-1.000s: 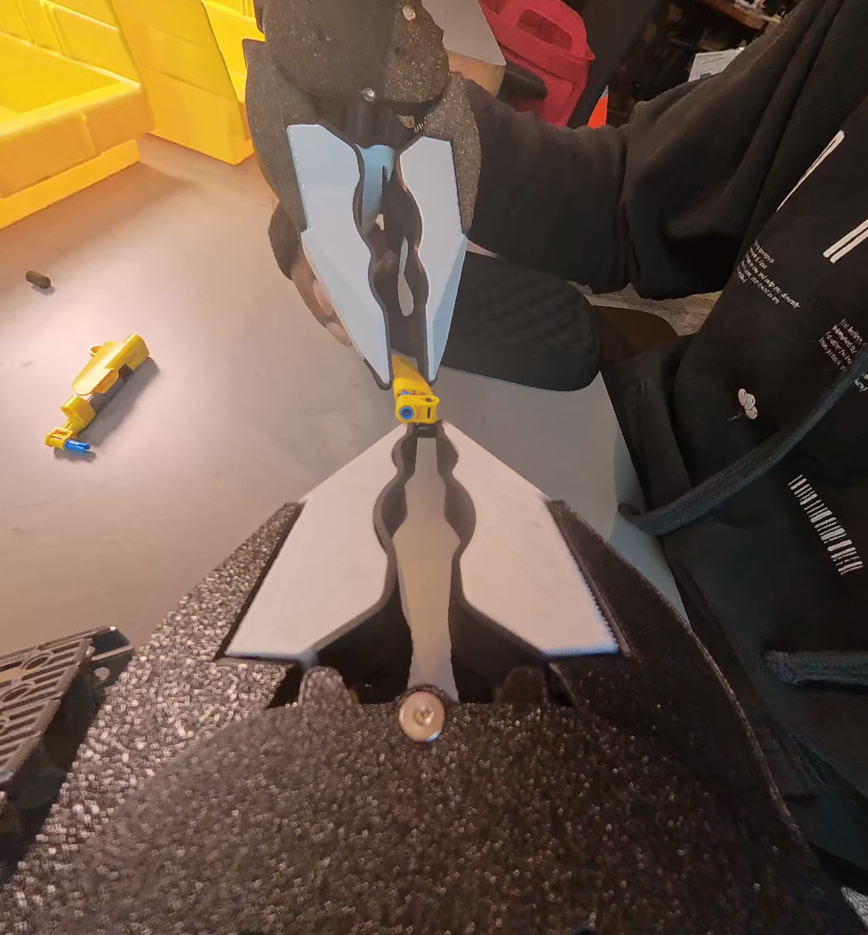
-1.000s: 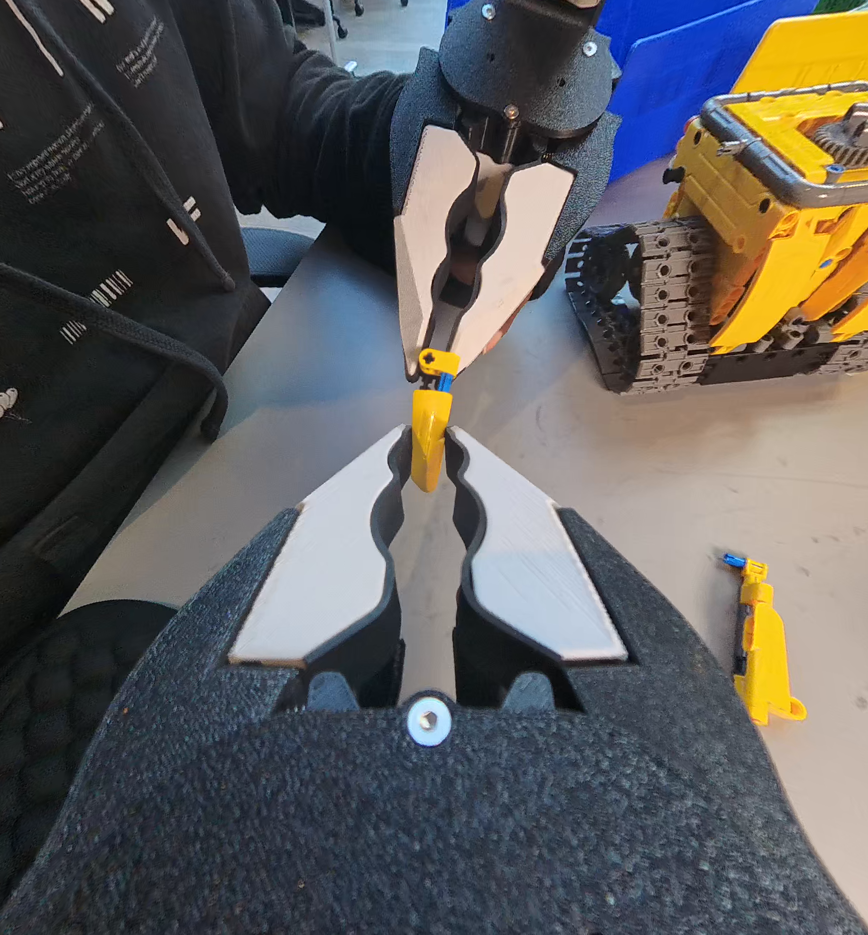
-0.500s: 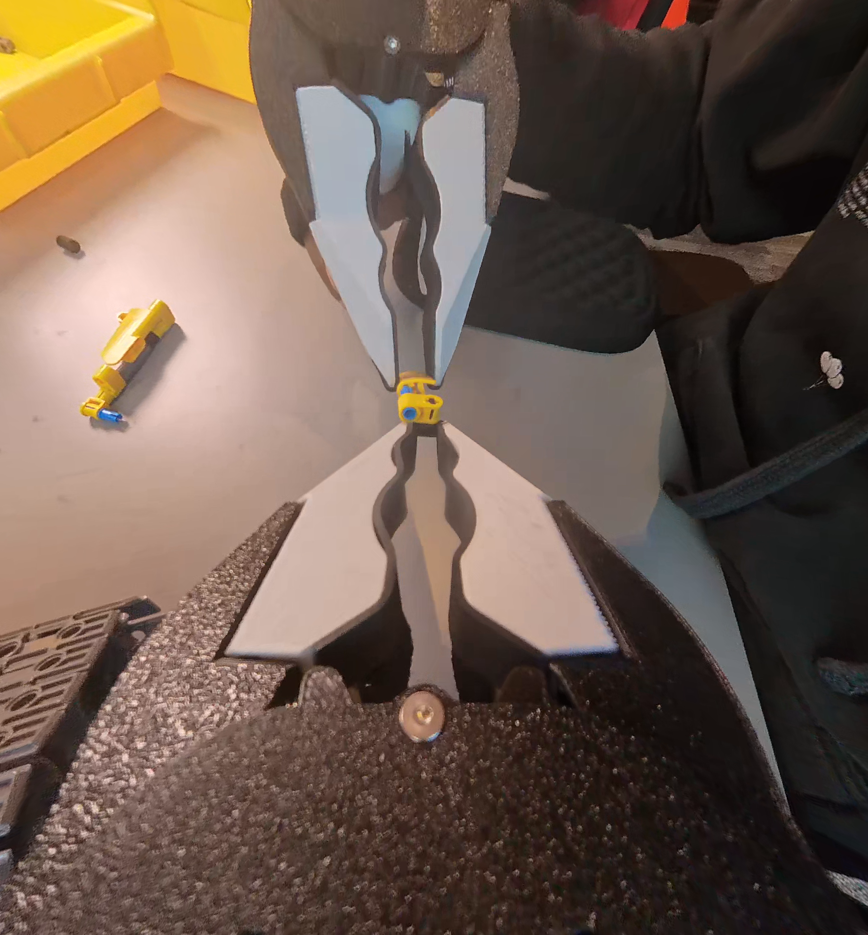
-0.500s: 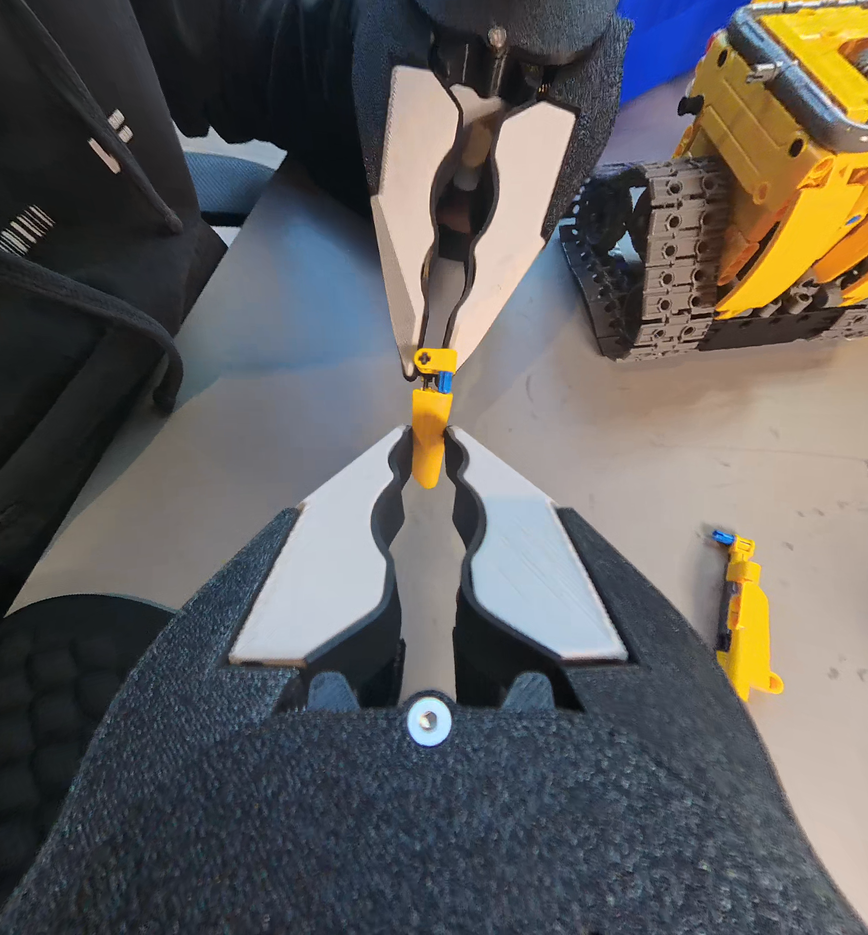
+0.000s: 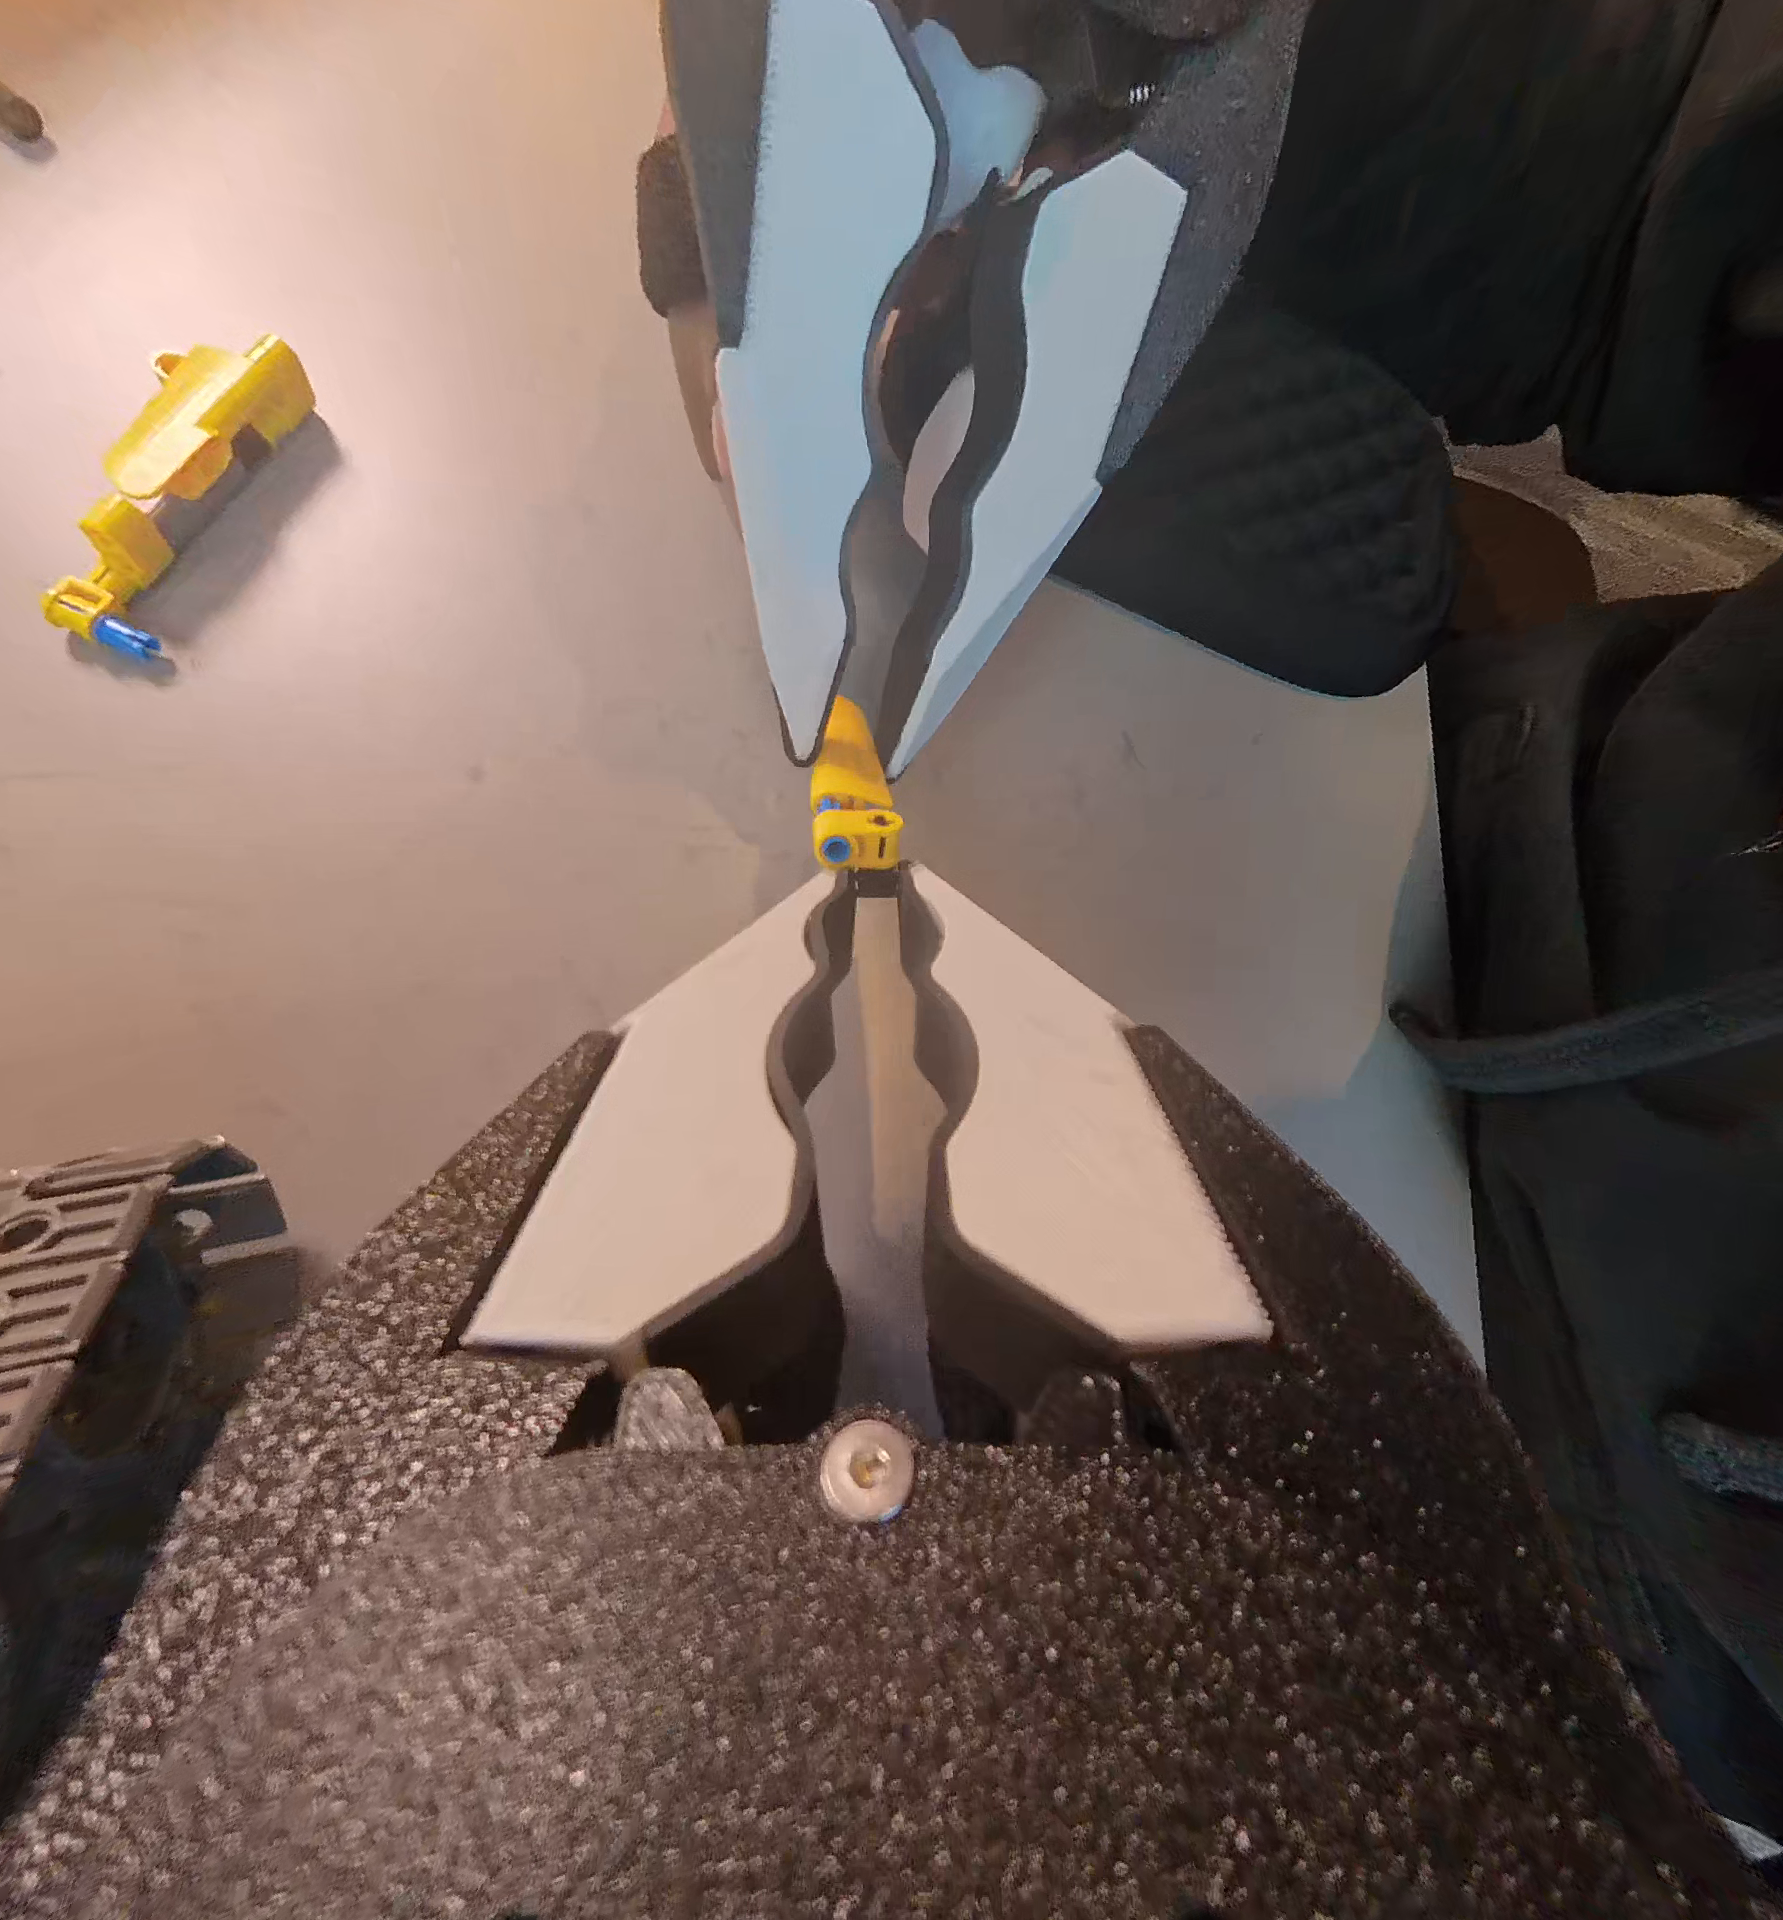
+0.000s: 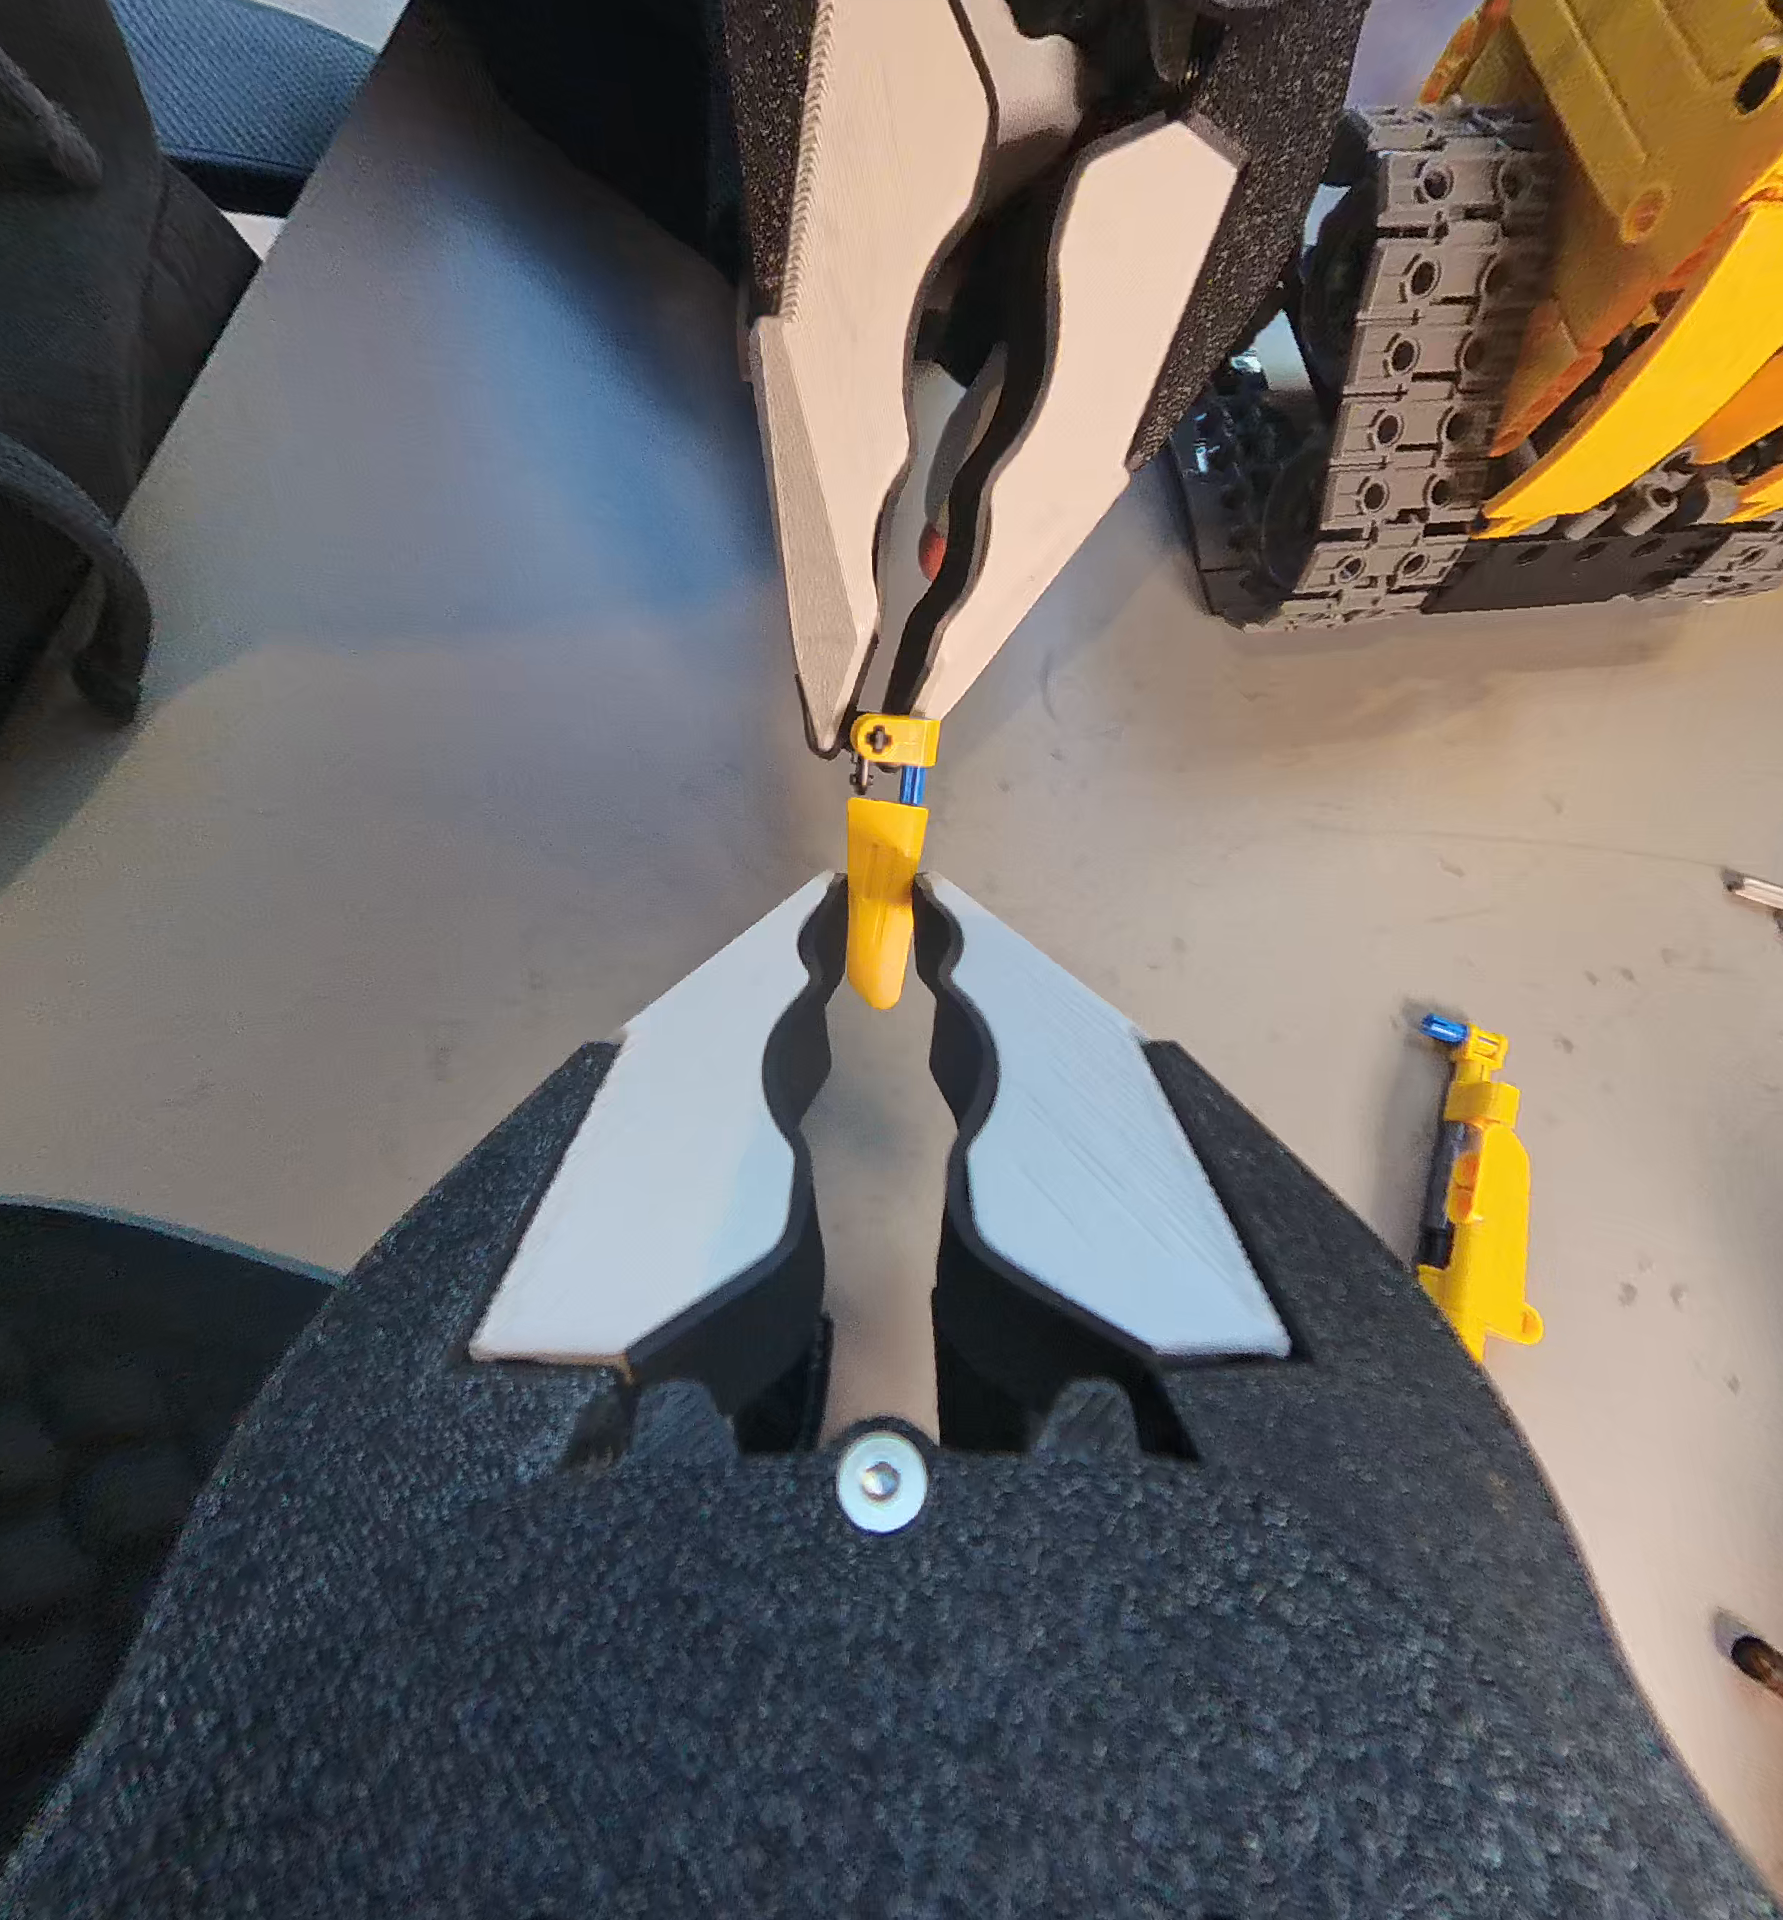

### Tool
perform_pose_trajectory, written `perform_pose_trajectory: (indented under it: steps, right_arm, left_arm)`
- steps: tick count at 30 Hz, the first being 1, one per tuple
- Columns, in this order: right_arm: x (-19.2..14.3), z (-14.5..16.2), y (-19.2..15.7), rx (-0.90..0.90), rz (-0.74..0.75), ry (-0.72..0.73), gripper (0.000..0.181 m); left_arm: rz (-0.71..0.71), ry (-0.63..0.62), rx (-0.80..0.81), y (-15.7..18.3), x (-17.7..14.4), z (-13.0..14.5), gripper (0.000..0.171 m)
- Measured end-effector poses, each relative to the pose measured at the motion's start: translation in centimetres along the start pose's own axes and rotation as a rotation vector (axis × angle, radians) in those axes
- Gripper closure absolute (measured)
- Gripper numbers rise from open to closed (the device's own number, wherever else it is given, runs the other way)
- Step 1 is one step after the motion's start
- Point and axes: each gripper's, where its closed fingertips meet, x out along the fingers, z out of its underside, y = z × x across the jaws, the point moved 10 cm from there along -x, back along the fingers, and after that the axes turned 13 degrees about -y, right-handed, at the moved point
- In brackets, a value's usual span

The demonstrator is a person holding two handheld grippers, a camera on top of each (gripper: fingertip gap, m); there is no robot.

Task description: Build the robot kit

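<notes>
Yellow tooth piece [image 6: 876,914] pinched by right gripper [image 6: 874,883]; left gripper [image 5: 874,878] seemingly clamps its yellow connector [image 5: 856,836]

The yellow tracked toy vehicle [image 6: 1593,312] is cut off by the frame's top-right edge.

Even indoor light, soft shadows on the tabletop [image 5: 367,883]; strong wide-angle edge distortion, slight motion blur, near foreground soft.
</notes>
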Motion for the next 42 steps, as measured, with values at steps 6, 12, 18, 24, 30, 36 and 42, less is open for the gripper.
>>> perform_pose_trajectory:
  steps: [6, 12, 18, 24, 30, 36, 42]
  right_arm:
    - [-0.2, 0.0, 0.2, 0.006, 0.029, 0.033, 0.170]
    - [-0.9, -0.9, -0.2, -0.034, 0.050, 0.089, 0.180]
    - [-0.6, 0.3, 0.2, 0.011, 0.030, 0.073, 0.180]
    - [-0.2, 1.0, 0.6, 0.008, 0.063, 0.057, 0.181]
    - [0.8, 0.6, -1.0, -0.154, 0.068, -0.080, 0.180]
    - [0.4, 0.2, -2.4, -0.233, 0.080, -0.149, 0.174]
    - [0.0, 0.3, -4.5, -0.235, 0.122, -0.159, 0.172]
  left_arm:
    - [0.067, 0.016, -0.089, -0.8, -0.1, 0.2, 0.165]
    - [0.080, 0.061, -0.074, -0.8, -0.4, 0.0, 0.165]
    - [0.072, 0.087, -0.082, -0.9, -0.7, 0.0, 0.165]
    - [0.063, 0.141, -0.104, -1.2, -1.3, 0.2, 0.165]
    - [0.042, 0.159, -0.121, -1.6, -1.6, 0.4, 0.164]
    - [0.039, 0.151, -0.114, -1.5, -1.5, 0.4, 0.164]
    - [0.043, 0.157, -0.109, -1.5, -1.5, 0.4, 0.164]
